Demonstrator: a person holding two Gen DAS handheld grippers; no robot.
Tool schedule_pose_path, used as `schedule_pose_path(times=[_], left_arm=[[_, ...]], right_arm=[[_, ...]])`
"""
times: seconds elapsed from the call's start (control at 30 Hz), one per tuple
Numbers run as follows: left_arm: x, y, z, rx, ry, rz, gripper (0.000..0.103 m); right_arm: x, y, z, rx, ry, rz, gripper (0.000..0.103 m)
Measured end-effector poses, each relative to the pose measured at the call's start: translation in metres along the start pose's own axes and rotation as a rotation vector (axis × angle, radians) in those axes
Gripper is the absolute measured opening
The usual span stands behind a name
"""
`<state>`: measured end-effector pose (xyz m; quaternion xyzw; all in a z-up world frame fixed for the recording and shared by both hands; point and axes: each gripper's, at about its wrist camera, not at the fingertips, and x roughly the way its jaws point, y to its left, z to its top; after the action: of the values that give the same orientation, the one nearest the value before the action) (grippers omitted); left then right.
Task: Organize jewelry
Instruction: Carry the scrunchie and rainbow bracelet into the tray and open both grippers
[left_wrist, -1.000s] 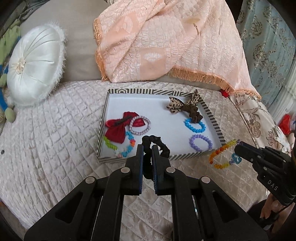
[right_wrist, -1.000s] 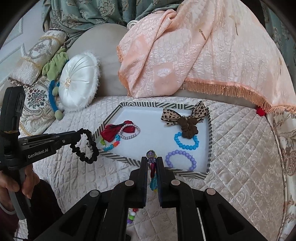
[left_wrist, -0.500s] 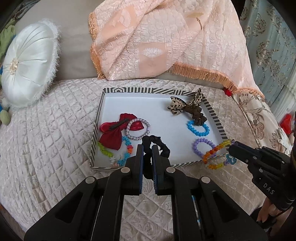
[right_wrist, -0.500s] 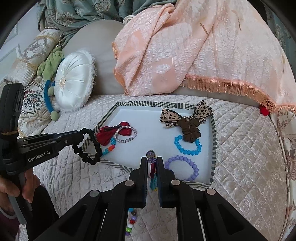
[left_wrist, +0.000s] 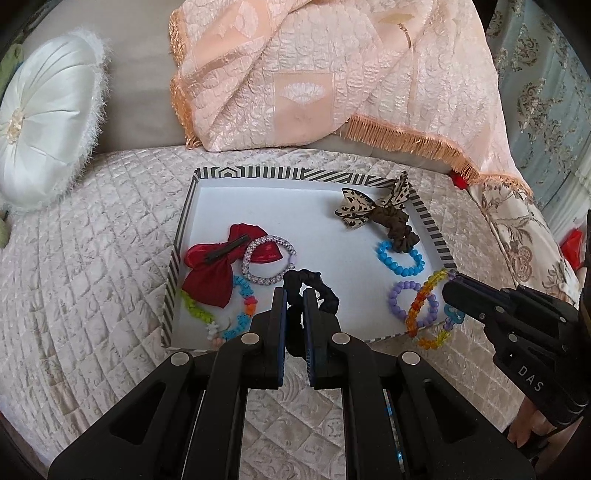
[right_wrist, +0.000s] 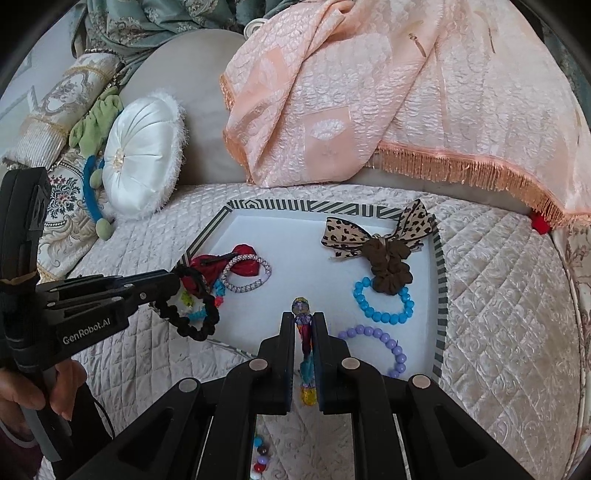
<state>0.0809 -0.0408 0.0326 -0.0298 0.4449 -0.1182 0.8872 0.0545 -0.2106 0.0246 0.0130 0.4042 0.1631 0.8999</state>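
Note:
A striped-rim white tray (left_wrist: 306, 174) (right_wrist: 441, 280) lies on the quilted bed. In it are a red bow (left_wrist: 218, 266), a sparkly bracelet (left_wrist: 267, 263), a coloured bead chain (left_wrist: 236, 325), a leopard bow with brown scrunchie (left_wrist: 384, 218), a blue bead bracelet (left_wrist: 400, 258) and a purple one (left_wrist: 400, 299). My left gripper (left_wrist: 294, 295) (right_wrist: 177, 282) is shut on a black scrunchie (left_wrist: 314, 291) (right_wrist: 195, 314) over the tray's near-left part. My right gripper (right_wrist: 303, 321) (left_wrist: 452, 291) is shut on a multicoloured bead bracelet (left_wrist: 424, 306) (right_wrist: 304, 332) over the tray's near edge.
A peach fringed blanket (left_wrist: 332, 74) drapes over the cushion behind the tray. A white round pillow (left_wrist: 44, 118) lies at the back left. Patterned cushions (right_wrist: 55, 122) and a green toy (right_wrist: 96, 122) sit beyond it. A floral cushion (left_wrist: 517, 236) lies at the right.
Both grippers have moved forward over the tray's near edge, each still holding its item. The tray looks larger and closer in both views.

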Motion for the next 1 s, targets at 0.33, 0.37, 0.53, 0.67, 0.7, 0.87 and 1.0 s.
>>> schedule_pose_path(times=[0.33,0.37,0.53,0.67,0.7,0.87,1.0], left_arm=[[0.023,0.009,0.002,-0.031,0.034,-0.008,0.007],[0.026,0.011,0.002,-0.035,0.038,-0.007,0.007],[0.038,0.020,0.000,-0.048,0.053,0.008,0.007],[0.046,0.027,-0.002,-0.054,0.064,0.020,0.007],[0.048,0.029,-0.002,-0.055,0.067,0.024,0.007],[0.059,0.035,0.000,-0.060,0.077,0.039,0.007],[0.066,0.038,0.001,-0.063,0.085,0.050,0.007]], right_arm=[[0.024,0.007,0.016,-0.023,0.018,0.011,0.008],[0.027,0.007,0.018,-0.025,0.022,0.012,0.008],[0.045,0.010,0.025,-0.043,0.044,0.012,0.008],[0.063,0.010,0.035,-0.055,0.064,0.015,0.008],[0.068,0.010,0.037,-0.056,0.068,0.015,0.008],[0.093,0.009,0.048,-0.070,0.094,0.012,0.008],[0.114,0.007,0.056,-0.072,0.116,0.004,0.008]])
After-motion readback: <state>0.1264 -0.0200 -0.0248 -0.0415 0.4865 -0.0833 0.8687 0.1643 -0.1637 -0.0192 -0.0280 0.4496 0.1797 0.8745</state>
